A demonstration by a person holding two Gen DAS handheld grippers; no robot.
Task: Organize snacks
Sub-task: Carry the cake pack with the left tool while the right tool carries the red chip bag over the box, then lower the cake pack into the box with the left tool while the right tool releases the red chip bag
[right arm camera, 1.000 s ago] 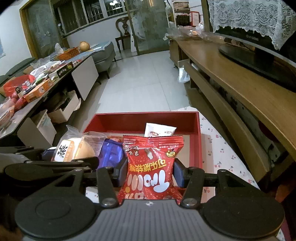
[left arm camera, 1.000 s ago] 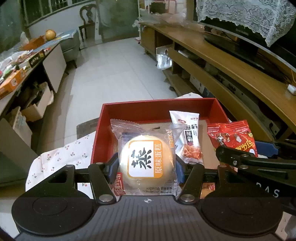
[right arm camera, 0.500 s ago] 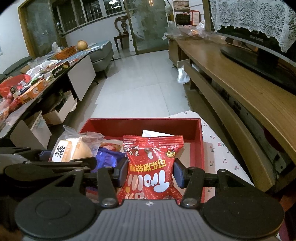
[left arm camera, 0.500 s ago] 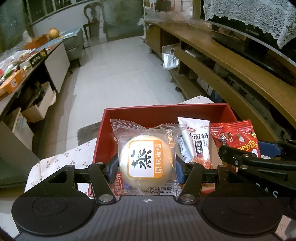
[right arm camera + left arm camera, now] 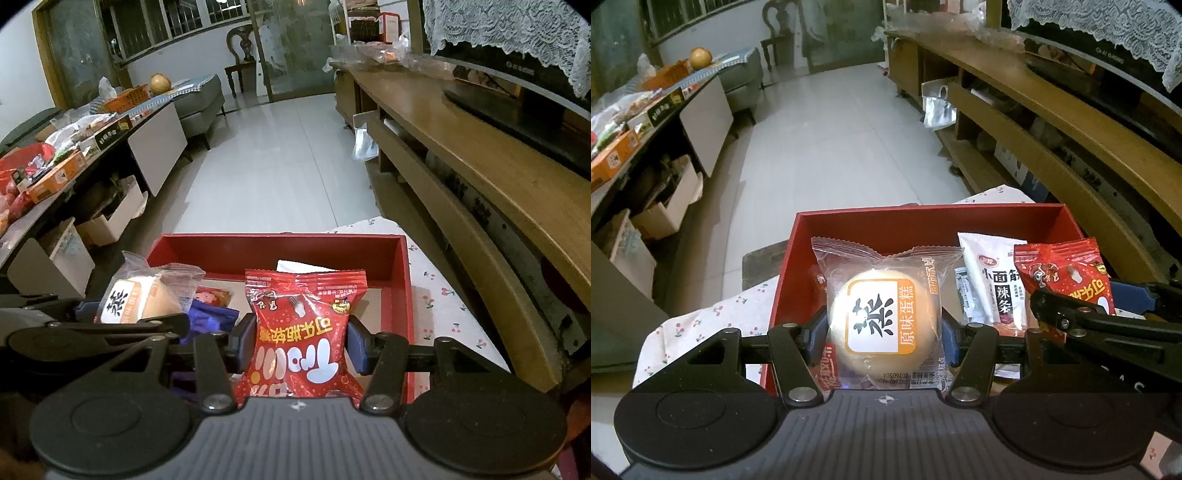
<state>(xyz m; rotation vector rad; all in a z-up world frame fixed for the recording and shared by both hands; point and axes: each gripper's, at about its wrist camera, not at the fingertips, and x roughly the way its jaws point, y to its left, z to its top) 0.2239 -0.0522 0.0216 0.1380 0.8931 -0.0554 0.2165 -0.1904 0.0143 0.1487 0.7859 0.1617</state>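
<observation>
Red box (image 5: 871,221) dead ahead in both views, open top, sitting on a white cloth with a cherry print (image 5: 709,321). My left gripper (image 5: 884,332) is pinching a wrapped steamed cake (image 5: 882,317), clear wrapper, orange-and-white label facing the camera; blue pads press on both sides of the bun. It hangs over the near left part of the box.

My right gripper (image 5: 301,341) is clamped on a red snack bag (image 5: 301,332), pads squeezing its lower half, top edge upright. It sits over the near right part of the box (image 5: 399,266).

Inside the box I see a white snack packet (image 5: 990,284) standing toward the right, just left of the red bag (image 5: 1067,273) in the left view. A blue packet (image 5: 210,321) lies low in the box between the two grippers. A small orange-red packet (image 5: 214,295) is behind it.

Both held items are above the box, side by side; whether they touch the contents below, I can't tell.
</observation>
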